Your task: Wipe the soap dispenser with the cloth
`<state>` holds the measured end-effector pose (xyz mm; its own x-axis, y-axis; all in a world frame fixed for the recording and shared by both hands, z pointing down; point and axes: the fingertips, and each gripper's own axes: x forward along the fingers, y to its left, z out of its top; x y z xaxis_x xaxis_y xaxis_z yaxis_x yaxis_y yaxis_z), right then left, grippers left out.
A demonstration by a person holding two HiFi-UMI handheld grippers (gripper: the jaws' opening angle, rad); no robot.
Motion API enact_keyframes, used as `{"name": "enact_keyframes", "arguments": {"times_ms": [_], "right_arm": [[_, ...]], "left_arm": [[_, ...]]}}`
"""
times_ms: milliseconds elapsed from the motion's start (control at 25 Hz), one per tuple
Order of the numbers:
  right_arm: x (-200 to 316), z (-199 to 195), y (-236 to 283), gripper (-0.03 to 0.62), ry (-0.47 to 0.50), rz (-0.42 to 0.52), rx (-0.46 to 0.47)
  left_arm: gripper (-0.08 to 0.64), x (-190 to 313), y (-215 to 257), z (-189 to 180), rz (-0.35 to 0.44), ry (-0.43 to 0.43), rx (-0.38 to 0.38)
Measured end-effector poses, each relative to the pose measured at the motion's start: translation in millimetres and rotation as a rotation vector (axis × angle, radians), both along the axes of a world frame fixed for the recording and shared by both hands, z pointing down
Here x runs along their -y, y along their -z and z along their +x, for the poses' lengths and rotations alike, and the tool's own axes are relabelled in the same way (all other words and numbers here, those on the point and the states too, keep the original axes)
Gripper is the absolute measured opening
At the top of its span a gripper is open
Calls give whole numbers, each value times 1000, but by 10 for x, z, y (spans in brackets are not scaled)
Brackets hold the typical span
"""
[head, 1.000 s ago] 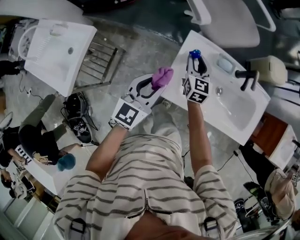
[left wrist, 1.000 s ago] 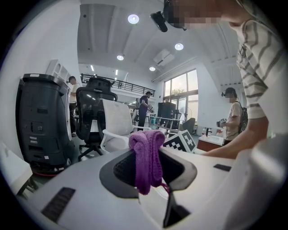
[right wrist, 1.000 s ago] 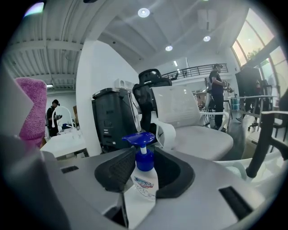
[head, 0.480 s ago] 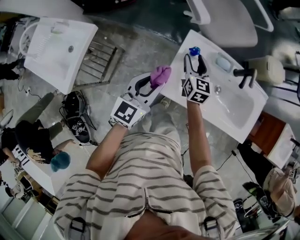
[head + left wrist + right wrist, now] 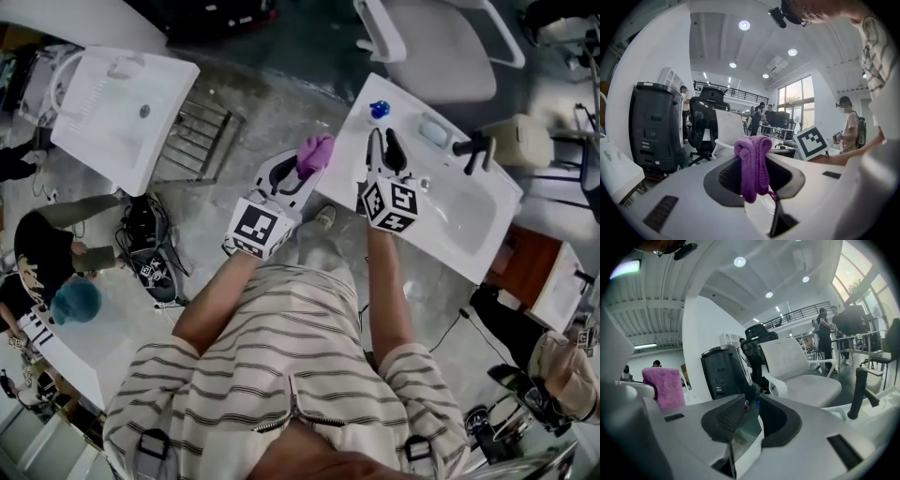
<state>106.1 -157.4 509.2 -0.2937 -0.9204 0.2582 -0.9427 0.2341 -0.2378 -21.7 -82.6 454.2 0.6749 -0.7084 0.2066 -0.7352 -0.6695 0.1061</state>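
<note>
1. Head view: your left gripper (image 5: 302, 169) is clamped on the purple cloth (image 5: 315, 152), which sits at the near left edge of the white sink (image 5: 469, 220). The dispenser (image 5: 379, 110) stands upright at the sink's far left corner, so only its blue top shows. It is just past the tips of your right gripper (image 5: 384, 141) and apart from them. From the cloth it lies ahead and to the right, near; the right hand is nearer, but the left has the cloth. A black tap (image 5: 473, 150) is further right, and a chair (image 5: 441, 47) stands beyond the sink.
2. Left gripper view: the jaws pinch the bunched cloth, a fold of it rising above them. The dispenser is not in this view, so the gripper is not aimed at it yet.
3. Right gripper view: the jaws have just been closing and stand a little apart, with nothing between them. A speck of blue past the gap is likely the dispenser's top. The cloth shows at the left.
</note>
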Motion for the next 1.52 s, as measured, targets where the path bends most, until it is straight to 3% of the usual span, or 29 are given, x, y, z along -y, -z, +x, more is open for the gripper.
{"name": "enact_keyframes", "arguments": {"times_ms": [240, 760, 1520], "right_arm": [[-238, -163, 380, -2, 19, 34, 13], [-535, -454, 992, -1, 49, 122, -9], [-604, -430, 1210, 0, 47, 159, -21]], "left_arm": [[117, -23, 127, -74, 15, 19, 1], [117, 48, 370, -145, 79, 26, -13], [117, 205, 508, -96, 126, 30, -7]]}}
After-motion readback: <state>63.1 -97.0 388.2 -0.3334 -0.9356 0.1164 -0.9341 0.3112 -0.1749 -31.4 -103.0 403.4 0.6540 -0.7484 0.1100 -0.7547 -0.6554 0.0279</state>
